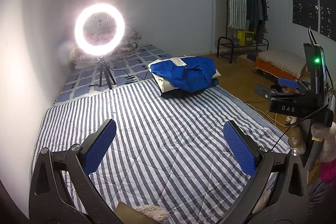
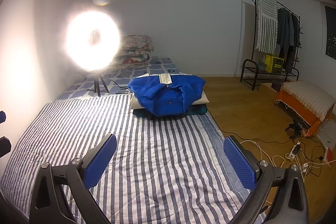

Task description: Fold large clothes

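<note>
Above the near end of a blue-and-white striped quilt [image 1: 159, 140], the left gripper [image 1: 169, 131] hangs with its blue-padded fingers [image 1: 98, 146] spread wide and nothing between them. The right gripper [image 2: 170, 146] is poised the same way over the quilt's right-hand part, its jaws wide apart and bare, its right finger [image 2: 239, 163] near the quilt's edge. In the left wrist view the right gripper's body also shows at the right, black with a green light lit, held by a hand in a pale knitted glove [image 1: 324, 140].

At the far right end of the quilt lies a stack of folded clothes [image 2: 168, 98]: a blue jacket with a cream collar band on top, a cream garment under it and a dark one at the bottom. Beyond the quilt, on a blue patterned sheet [image 2: 130, 75], stands a glaring ring light [image 1: 99, 29] on a small tripod, with folded floral bedding [image 2: 136, 49] behind it by the wall. To the right, on the wooden floor [image 2: 241, 102], are white cables, an orange covered stool [image 2: 304, 102], and a black clothes rack [image 2: 273, 39] hung with a striped cloth and dark garments.
</note>
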### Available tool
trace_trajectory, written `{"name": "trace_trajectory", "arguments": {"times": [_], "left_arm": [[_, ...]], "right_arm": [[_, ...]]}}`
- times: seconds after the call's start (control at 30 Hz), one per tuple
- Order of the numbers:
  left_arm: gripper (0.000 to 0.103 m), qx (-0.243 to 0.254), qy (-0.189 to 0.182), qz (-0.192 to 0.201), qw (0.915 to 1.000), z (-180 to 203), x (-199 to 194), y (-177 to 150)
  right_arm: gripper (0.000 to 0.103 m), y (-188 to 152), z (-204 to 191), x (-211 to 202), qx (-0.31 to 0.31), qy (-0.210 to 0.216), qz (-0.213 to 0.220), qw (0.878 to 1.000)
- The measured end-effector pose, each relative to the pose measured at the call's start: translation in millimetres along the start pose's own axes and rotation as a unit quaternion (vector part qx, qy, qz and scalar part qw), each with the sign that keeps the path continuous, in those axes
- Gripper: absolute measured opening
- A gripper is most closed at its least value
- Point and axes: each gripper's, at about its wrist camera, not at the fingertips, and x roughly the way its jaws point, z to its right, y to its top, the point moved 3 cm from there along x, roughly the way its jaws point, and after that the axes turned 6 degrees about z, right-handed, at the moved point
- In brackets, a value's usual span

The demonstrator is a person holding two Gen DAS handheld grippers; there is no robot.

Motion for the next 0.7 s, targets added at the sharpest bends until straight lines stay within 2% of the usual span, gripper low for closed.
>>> {"name": "trace_trajectory", "arguments": {"times": [0.7], "left_arm": [[0.103, 0.002, 0.002, 0.008, 1.0, 1.2, -5.0, 5.4]], "right_arm": [[0.103, -3.9, -1.2, -0.1, -0.003, -0.002, -0.003, 1.0]]}}
